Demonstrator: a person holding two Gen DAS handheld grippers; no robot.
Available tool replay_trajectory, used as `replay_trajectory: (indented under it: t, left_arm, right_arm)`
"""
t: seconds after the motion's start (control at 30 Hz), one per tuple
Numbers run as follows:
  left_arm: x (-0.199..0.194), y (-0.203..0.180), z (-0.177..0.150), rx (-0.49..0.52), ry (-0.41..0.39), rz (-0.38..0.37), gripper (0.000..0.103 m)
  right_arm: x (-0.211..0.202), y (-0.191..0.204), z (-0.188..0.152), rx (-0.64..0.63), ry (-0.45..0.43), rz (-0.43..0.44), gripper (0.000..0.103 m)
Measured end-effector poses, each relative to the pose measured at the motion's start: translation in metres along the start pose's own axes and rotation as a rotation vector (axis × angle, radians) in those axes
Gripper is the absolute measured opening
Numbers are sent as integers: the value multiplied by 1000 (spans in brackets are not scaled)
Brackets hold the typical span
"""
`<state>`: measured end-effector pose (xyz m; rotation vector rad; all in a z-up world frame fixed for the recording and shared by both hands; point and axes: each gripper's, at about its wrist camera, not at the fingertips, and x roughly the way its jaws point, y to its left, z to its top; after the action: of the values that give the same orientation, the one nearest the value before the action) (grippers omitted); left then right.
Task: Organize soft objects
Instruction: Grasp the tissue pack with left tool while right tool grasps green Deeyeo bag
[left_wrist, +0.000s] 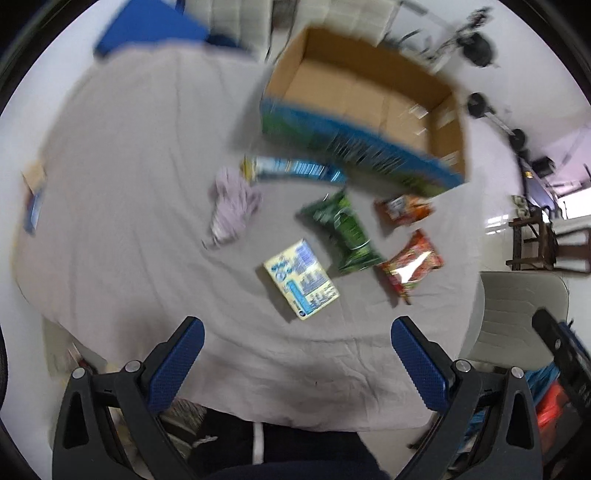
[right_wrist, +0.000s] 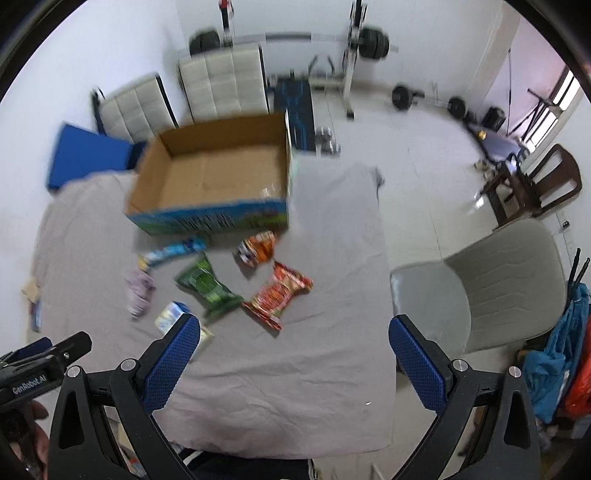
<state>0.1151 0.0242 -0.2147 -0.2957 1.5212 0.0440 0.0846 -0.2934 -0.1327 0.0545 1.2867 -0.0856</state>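
Left wrist view: hovering high over the grey cloth (left_wrist: 129, 166), left gripper (left_wrist: 295, 365) spread wide and holding nothing. Right wrist view showing the same for the right gripper (right_wrist: 293, 363): spread, empty, well above the table.

Lying loose in the middle of the cloth: a yellow pack (left_wrist: 301, 278) nearest, at 12 o'clock from the left gripper; a green bag (left_wrist: 341, 230) just beyond it toward 1 o'clock; a red bag (left_wrist: 410, 264) beside that at 2 o'clock; an orange bag (left_wrist: 402, 210) farther out; a crumpled pale cloth (left_wrist: 232, 208) at 11 o'clock; a long blue packet (left_wrist: 295, 170) just before the cardboard box (left_wrist: 369, 103). Box sitting open and seemingly empty at the far side, at 12 to 1 o'clock.

Probably starting the first pick. Advising: lowering the left gripper onto the yellow pack, lining the fingers across its short side, closing gently to avoid crushing. Taking the red bag (right_wrist: 279, 295) with the right gripper, at 11 o'clock from it, pinching at a crimped end rather than the puffed middle. Lifting clear before carrying over the near wall of the box (right_wrist: 210, 218). Keeping both grippers apart while crossing. Blur hiding finer print on the packs.
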Motion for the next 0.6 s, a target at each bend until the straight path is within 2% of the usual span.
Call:
replay_trajectory:
  t: [0.23, 0.3, 0.4, 0.43, 0.47, 0.5, 0.6]
  left_arm:
    - [126, 18, 19, -189, 222, -84, 102]
    - [148, 19, 23, -223, 253, -105, 102]
    - [176, 17, 25, -267, 280, -118, 102]
    - [182, 16, 27, -273, 282, -121, 97]
    - [187, 17, 27, -272, 280, -115, 79]
    - [190, 18, 26, -264, 276, -100, 67]
    - [188, 24, 21, -202, 261, -89, 65]
  right_arm:
    - [132, 26, 6, -99, 178, 31, 103]
    - [162, 33, 8, -125, 210, 34, 103]
    - [194, 41, 14, -127, 253, 91, 101]
    - [197, 44, 16, -129, 256, 102, 101]
    - [199, 46, 18, -133, 254, 115, 101]
    - [201, 49, 21, -141, 250, 119, 101]
    - [206, 64, 31, -172, 261, 148, 101]
